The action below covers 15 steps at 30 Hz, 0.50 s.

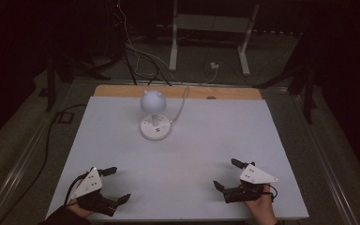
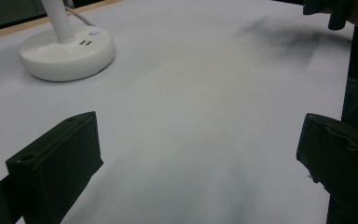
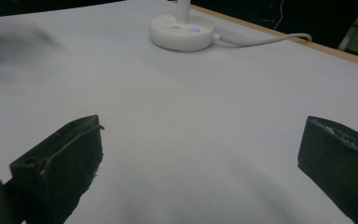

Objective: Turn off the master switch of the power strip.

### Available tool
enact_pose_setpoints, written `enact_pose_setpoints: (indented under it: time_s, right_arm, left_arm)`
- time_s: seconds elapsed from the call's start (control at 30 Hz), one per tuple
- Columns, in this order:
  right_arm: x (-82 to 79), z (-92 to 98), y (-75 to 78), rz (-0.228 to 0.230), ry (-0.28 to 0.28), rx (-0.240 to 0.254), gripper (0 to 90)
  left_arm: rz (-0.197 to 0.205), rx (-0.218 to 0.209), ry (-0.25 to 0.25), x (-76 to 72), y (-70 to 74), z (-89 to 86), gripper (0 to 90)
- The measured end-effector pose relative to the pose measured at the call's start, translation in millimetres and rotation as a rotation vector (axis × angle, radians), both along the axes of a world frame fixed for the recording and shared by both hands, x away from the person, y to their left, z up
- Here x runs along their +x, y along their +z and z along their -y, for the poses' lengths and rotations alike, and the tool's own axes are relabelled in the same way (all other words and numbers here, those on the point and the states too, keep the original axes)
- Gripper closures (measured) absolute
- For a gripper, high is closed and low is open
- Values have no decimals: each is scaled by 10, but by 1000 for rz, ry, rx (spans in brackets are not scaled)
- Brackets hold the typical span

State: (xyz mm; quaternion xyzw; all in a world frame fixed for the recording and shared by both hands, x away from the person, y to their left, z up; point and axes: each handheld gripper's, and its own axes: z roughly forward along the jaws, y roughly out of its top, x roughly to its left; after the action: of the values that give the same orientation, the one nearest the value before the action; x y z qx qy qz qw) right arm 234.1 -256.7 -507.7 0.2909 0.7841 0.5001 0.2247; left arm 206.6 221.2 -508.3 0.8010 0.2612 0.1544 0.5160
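1. Lamp (image 1: 155, 117) is the thing nearest my tools: a small white desk lamp with a round shade on a short stem and a round base, standing upright toward the far middle of the desk (image 1: 178, 159).
2. Its base (image 2: 66, 52) carries a small lit button and two slots on top, as I see in the left gripper view; in the right gripper view the same base (image 3: 182, 31) shows a bluish button.
3. A white cable (image 3: 265, 39) runs from the base toward the far wooden edge of the desk.
4. My left tool (image 1: 113, 185) sits near the close left corner, its jaws spread wide with nothing between them.
5. My right tool (image 1: 228, 174) sits near the close right corner, its jaws also spread wide over bare white surface.
6. Both tools are well apart from the lamp and from each other, each held by a hand coming in from the near edge.
7. The room around the desk is dark; cables and a white frame stand on the floor beyond.
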Motion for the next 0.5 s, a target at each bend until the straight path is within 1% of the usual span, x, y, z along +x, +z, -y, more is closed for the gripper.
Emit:
enact_pose_setpoints:
  time_s: [0.2,0.27,0.33,0.5]
  right_arm:
    - [5,5,-6,-4,-3,-3,0]
    - [10,4,-8,-8,-4,1,0]
    - [14,2,-18,-16,-3,-7,0]
    - [14,-9,-23,-20,1,-13,0]
  left_arm:
    - [-3,-2,0,3,0,-8,3]
    - [-14,5,-3,7,-8,0,3]
    - [-22,12,-10,10,-14,11,3]
    - [-19,13,-14,5,-15,14,3]
